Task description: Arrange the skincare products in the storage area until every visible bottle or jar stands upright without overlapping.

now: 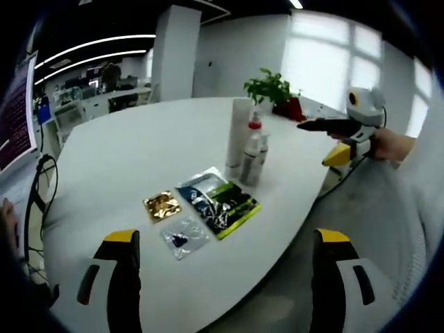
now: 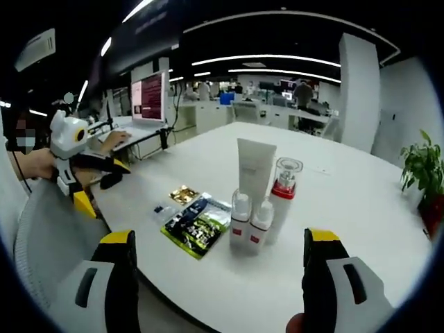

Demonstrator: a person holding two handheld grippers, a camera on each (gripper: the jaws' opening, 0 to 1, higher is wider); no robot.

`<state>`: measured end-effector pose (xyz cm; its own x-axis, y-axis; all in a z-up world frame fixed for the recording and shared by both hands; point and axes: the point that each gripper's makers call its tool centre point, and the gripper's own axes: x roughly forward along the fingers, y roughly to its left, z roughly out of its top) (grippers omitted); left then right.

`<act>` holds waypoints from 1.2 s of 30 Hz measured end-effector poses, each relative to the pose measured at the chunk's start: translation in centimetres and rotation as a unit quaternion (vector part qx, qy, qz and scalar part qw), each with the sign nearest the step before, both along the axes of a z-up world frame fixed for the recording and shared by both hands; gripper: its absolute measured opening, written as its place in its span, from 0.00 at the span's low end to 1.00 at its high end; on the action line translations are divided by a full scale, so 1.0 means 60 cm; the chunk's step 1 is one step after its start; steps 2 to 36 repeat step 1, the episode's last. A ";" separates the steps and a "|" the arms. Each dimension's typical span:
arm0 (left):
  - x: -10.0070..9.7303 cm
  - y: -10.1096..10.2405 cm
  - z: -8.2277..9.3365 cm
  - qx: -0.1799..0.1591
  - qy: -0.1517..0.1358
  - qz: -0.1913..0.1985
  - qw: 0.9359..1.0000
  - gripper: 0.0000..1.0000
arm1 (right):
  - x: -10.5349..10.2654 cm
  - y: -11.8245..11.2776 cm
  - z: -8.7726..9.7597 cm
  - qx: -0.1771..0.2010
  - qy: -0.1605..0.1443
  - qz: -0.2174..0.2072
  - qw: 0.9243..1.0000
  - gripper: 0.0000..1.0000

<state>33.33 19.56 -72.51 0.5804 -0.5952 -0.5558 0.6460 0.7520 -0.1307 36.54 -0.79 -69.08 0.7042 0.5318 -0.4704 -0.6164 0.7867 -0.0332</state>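
**Bottles upright on the white table, both grippers held off empty**

The large white table (image 2: 361,208) carries everything, its rounded edge toward the person. A potted green plant (image 1: 272,89) stands at its far side, beyond the products.

The skincare group stands together near the middle of the table. Tallest is a white squeeze tube (image 2: 254,166), upright on its cap. Just beside it is a bottle with a clear cap and red collar (image 2: 282,198), also upright. In front of these, two small white bottles (image 2: 250,222) stand side by side, touching or nearly so.

Flat on the table next to the bottles lie three sachets: a dark and lime-green packet (image 2: 197,225), a small gold sachet (image 2: 183,194) and a small clear sachet (image 1: 184,237), near one another.

The left gripper (image 1: 225,277) hovers off the table edge, its yellow-tipped fingers wide apart with nothing between them. The right gripper (image 2: 218,277) is likewise spread and empty, facing the bottles; in the left gripper view it appears held in a hand (image 1: 388,144) beyond the table edge.
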 end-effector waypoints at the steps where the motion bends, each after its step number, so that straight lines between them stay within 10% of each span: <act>1: 0.000 -0.001 -0.001 -0.002 0.001 -0.001 1.000 0.99 | 0.000 0.000 -0.001 0.000 0.001 0.000 1.000 1.00; 36: 0.000 -0.001 -0.001 -0.002 0.001 -0.001 1.000 0.99 | 0.000 0.000 -0.001 0.000 0.001 0.000 1.000 1.00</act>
